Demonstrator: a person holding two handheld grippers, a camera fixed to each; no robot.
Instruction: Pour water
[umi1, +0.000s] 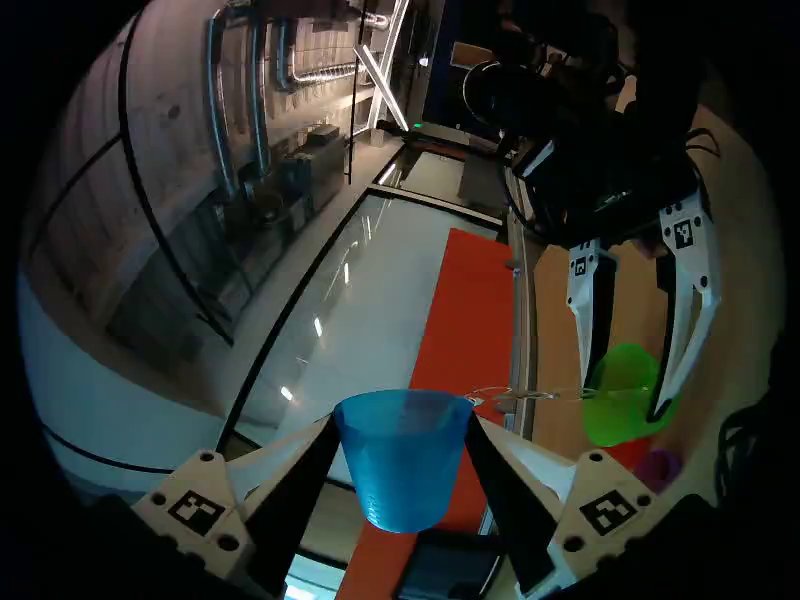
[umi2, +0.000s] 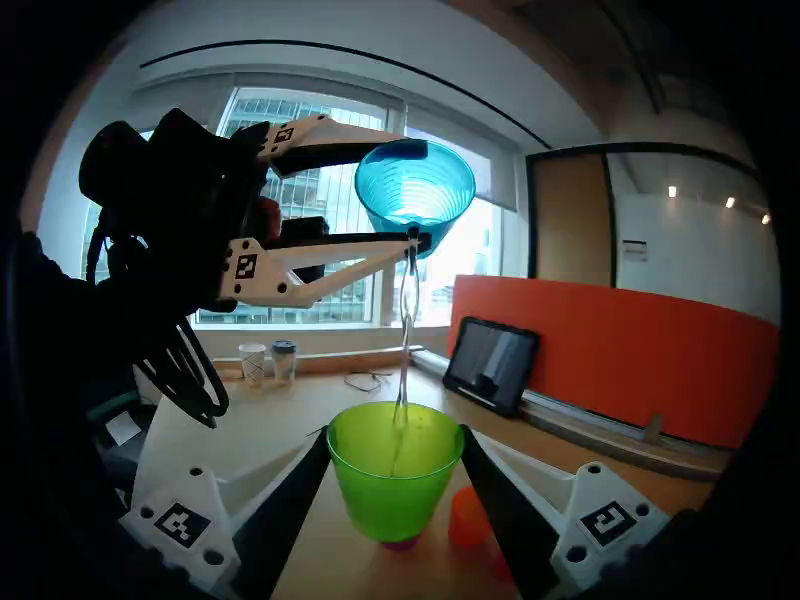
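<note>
Over the wooden counter, your left tool pinched the tipped blue cup straight above the green cup pinched in your right tool, water falling into it

Translucent glossy plastic in the blue cup, finely ribbed inside; same see-through, smooth plastic in the green cup; white matt hard plastic on the fingers of the right gripper, with black matt inner faces; pale wood-look, smooth desk; flat matt orange partition; glossy dark glass on the tablet; matt, whitish paper cup farther back.
</note>
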